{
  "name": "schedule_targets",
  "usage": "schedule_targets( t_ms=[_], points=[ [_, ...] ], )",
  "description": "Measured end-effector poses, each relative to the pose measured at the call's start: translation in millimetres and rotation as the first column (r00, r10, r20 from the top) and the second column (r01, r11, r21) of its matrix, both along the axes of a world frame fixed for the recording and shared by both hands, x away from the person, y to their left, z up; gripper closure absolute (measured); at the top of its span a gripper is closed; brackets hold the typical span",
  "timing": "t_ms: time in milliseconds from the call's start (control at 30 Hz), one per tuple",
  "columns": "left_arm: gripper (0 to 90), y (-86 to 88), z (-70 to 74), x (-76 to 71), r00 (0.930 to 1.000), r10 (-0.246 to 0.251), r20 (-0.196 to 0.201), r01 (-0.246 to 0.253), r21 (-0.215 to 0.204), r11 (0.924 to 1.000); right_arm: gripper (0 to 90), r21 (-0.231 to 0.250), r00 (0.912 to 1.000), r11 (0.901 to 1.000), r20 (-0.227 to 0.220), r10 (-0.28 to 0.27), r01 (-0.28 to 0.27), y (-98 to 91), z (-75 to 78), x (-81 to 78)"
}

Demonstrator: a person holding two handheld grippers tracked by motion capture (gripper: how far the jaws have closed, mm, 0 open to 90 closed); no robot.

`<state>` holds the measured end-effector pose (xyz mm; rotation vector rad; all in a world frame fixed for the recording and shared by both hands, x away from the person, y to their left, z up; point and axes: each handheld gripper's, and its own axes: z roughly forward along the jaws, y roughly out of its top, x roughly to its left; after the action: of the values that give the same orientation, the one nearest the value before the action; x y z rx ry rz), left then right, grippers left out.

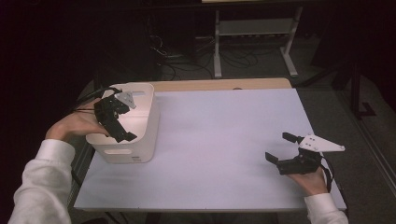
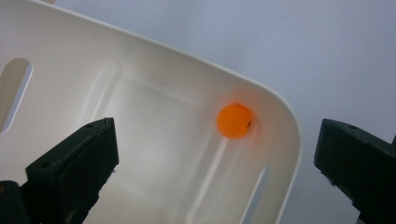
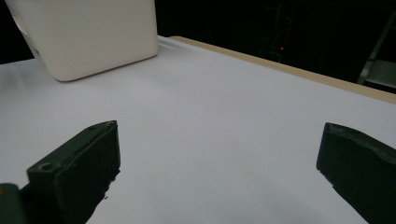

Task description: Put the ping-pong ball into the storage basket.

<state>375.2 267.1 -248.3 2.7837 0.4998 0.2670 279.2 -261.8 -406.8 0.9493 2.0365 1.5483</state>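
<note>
At the left of the high view we hold our left gripper [image 1: 122,122] over the white bin [image 1: 148,122] with its jaws spread wide and empty, the orange ball [image 2: 235,121] lying in a corner of the bin floor, while our right gripper [image 1: 280,147], low right, gapes empty too.

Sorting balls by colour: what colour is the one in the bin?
Orange; the ball shows best in the left gripper view.

The left gripper [image 1: 120,122] is hanging wide-jawed near the table's left edge; the right gripper [image 1: 281,148] is resting wide-jawed near its right edge.
</note>
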Motion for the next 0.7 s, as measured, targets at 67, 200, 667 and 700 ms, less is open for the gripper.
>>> schedule_targets(
  t_ms=[67,200,667,700],
  points=[
    [0.0,1.6,0.4,-2.7,1.0000,-0.001,0.000,0.001,-0.028,0.9996,0.0,-0.002,1.0000,1.0000,0.007,0.000,0.000,-0.1,0.1,0.3],
    [0.0,4.9,-1.1,-8.3,0.9999,0.005,0.014,-0.004,-0.059,0.9983,0.0,0.003,0.9999,1.0000,0.011,0.002,-0.002,0.1,0.9,0.1],
    [0.0,15.6,-3.2,-18.7,0.9995,-0.032,-0.006,0.031,-0.180,0.9832,0.0,0.004,0.9999,1.0000,0.011,-0.007,0.007,-1.5,1.6,-0.6],
    [0.0,17.0,-1.8,-19.0,0.9991,-0.043,-0.005,0.042,-0.180,0.9827,0.0,0.007,0.9999,1.0000,0.015,-0.007,0.007,-1.8,1.7,-0.6]
  ],
)
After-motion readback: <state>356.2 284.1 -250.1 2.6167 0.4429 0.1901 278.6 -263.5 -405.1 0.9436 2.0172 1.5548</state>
